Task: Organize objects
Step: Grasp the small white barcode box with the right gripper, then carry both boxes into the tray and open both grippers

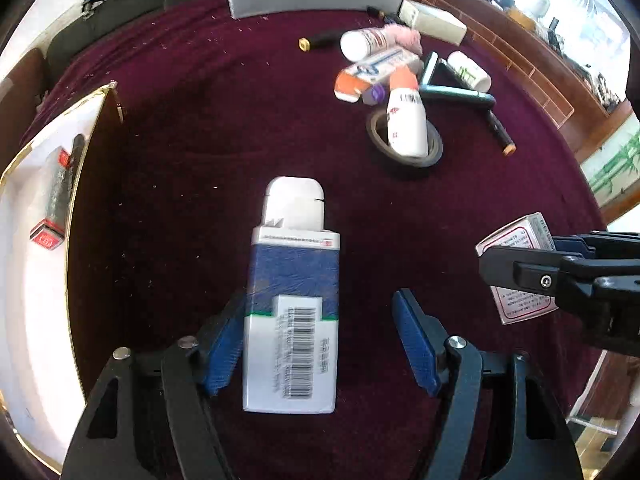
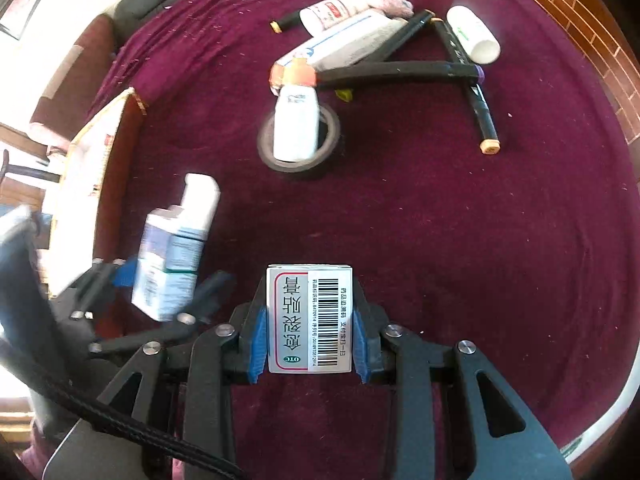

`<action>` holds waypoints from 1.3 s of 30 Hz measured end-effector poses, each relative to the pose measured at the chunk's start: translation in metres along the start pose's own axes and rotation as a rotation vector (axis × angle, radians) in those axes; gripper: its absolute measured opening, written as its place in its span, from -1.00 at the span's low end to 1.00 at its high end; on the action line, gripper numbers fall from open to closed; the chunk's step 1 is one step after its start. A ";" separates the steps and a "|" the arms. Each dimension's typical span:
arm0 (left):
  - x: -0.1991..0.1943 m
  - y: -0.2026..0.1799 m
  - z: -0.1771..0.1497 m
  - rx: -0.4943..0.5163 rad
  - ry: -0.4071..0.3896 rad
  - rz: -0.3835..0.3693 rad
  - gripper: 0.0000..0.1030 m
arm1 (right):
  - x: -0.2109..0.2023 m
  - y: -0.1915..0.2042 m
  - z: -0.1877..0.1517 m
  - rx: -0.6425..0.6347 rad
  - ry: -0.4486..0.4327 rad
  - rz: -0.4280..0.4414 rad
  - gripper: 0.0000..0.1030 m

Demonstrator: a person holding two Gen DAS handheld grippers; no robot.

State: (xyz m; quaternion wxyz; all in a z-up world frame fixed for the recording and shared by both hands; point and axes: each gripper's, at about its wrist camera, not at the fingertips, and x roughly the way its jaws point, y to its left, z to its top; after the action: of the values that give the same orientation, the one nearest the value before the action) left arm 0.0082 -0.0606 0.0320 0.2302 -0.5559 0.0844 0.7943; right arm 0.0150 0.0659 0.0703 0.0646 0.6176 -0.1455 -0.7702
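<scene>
The right gripper (image 2: 310, 336) was clamped on a white medicine box (image 2: 310, 320) with a red border and a barcode, both blue pads pressed flat against its sides, the box held above the dark red tablecloth (image 2: 460, 260). The left gripper (image 1: 320, 344) stood wide open around a blue-and-white box (image 1: 294, 312) with its end flap open; the left pad (image 1: 224, 348) looked to touch or nearly touch the box while the right pad was well apart, so nothing was gripped there, and whether the box lay on the cloth or was propped I could not tell. To the left stood an open tray (image 1: 86, 148) with a gold rim, a dark red-ended box (image 1: 56, 200) already inside it. Farther off lay the unsorted heap: a white bottle (image 1: 406, 120) resting in a roll of black tape (image 1: 404, 148), markers, more bottles and a long carton. The step in hand seemed to be gathering the medicine boxes for the tray. The next move likely called for closing the left jaws squarely on the blue-and-white box, then carrying both boxes over the gold rim without catching the open flap.
</scene>
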 end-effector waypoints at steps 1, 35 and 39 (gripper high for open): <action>-0.003 0.003 -0.002 -0.016 0.002 -0.026 -0.28 | 0.000 -0.001 0.003 -0.005 -0.001 0.012 -0.39; 0.001 -0.031 -0.015 0.093 -0.025 0.101 0.10 | -0.052 -0.030 0.014 0.129 -0.073 0.184 -0.38; -0.016 0.004 -0.010 -0.067 0.006 -0.066 -0.44 | -0.047 -0.029 0.014 0.128 -0.066 0.198 -0.38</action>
State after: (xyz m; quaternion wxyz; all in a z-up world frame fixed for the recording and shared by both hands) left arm 0.0196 -0.0728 0.0428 0.2374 -0.5682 0.0400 0.7869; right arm 0.0145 0.1085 0.1083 0.0958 0.5773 -0.2566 -0.7692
